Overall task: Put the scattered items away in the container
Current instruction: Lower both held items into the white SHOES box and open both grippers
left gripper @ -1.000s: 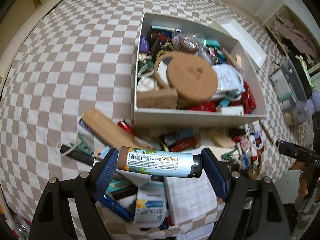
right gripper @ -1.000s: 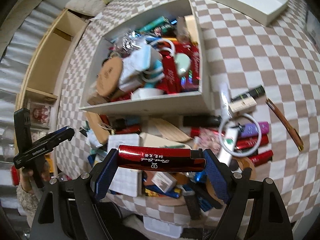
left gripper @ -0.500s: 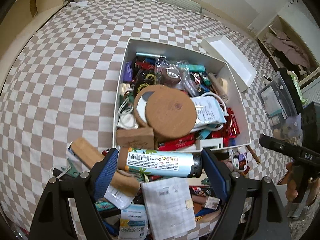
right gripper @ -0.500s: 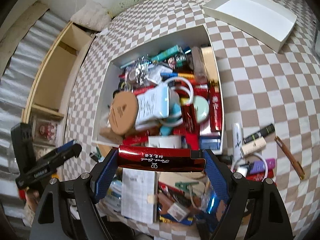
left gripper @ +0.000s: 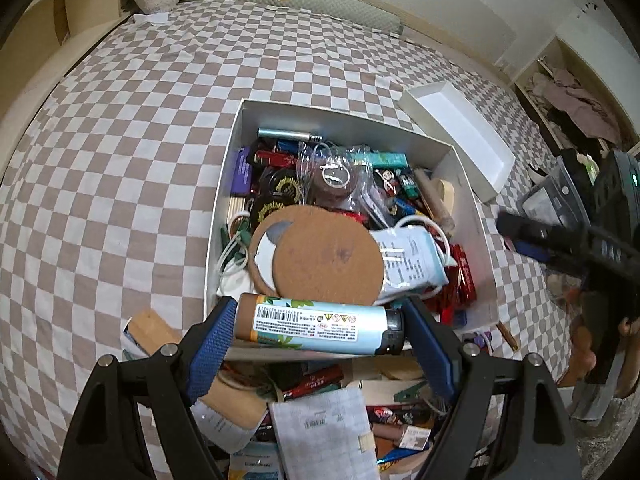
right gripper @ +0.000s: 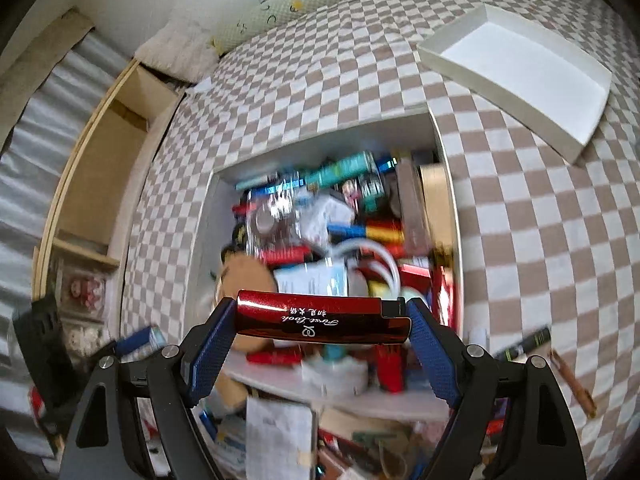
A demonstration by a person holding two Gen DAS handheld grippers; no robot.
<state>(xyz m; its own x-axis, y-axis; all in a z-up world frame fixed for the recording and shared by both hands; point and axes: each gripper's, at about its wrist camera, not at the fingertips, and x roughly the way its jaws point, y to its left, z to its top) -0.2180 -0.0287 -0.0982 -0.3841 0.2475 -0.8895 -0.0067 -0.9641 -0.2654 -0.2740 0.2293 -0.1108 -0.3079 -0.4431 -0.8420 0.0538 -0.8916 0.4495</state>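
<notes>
Left wrist view: the left gripper (left gripper: 318,330) is clamped end to end on a pale-blue spray can (left gripper: 316,329), a smooth cylinder with a printed label, a tan band at one end and a black cap at the other, held crosswise between ribbed blue pads (left gripper: 212,348). The can hangs over the near wall of the white box (left gripper: 432,148), a rectangular cardboard container crammed with small goods; a round cork coaster (left gripper: 326,256) lies on top of the heap, beside a crinkled clear plastic bag (left gripper: 340,176). The box's shallow white lid (left gripper: 460,140) lies just beside its far right corner on the checked bedspread (left gripper: 120,160). More loose items, among them a paper receipt (left gripper: 324,432), lie in front of the box. The right gripper (right gripper: 322,322) grips a glossy dark-red rectangular case (right gripper: 322,318) with white script, also end to end, above the box's near edge. The right wrist view is motion-blurred, so the box contents there are hard to tell apart.
</notes>
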